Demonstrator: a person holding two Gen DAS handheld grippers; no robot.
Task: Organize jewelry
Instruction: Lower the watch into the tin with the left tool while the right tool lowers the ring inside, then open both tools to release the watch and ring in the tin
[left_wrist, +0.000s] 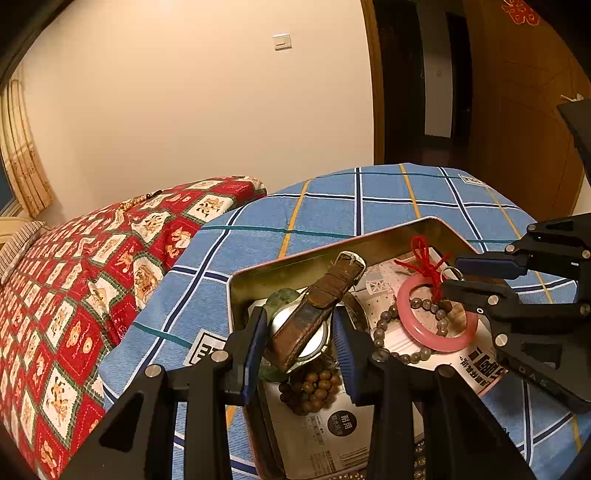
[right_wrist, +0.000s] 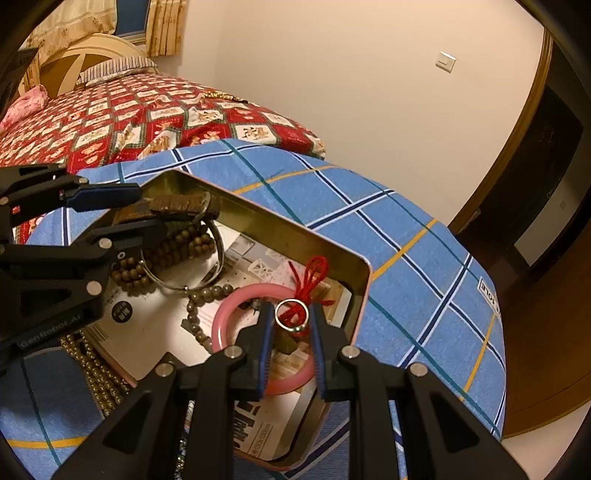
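A gold metal tin (left_wrist: 295, 260) sits on a blue checked cloth and holds jewelry. My left gripper (left_wrist: 299, 332) is shut on a wristwatch (left_wrist: 314, 317) with a brown leather strap, just above the tin's left part. Brown wooden beads (left_wrist: 310, 391) lie under it. My right gripper (right_wrist: 291, 321) is shut on a small silver ring (right_wrist: 291, 314), over a pink bangle (right_wrist: 229, 314) with a red knotted cord (right_wrist: 310, 280). The right gripper (left_wrist: 452, 275) also shows in the left wrist view, above the pink bangle (left_wrist: 436, 339). A grey bead bracelet (left_wrist: 384, 332) lies beside the bangle.
The tin (right_wrist: 288, 229) rests on a round-edged surface under the blue cloth (right_wrist: 406, 295). A gold bead strand (right_wrist: 96, 373) lies outside the tin's near-left side. A red patterned bed (left_wrist: 74, 295) is to the left. A wall and wooden door frame stand behind.
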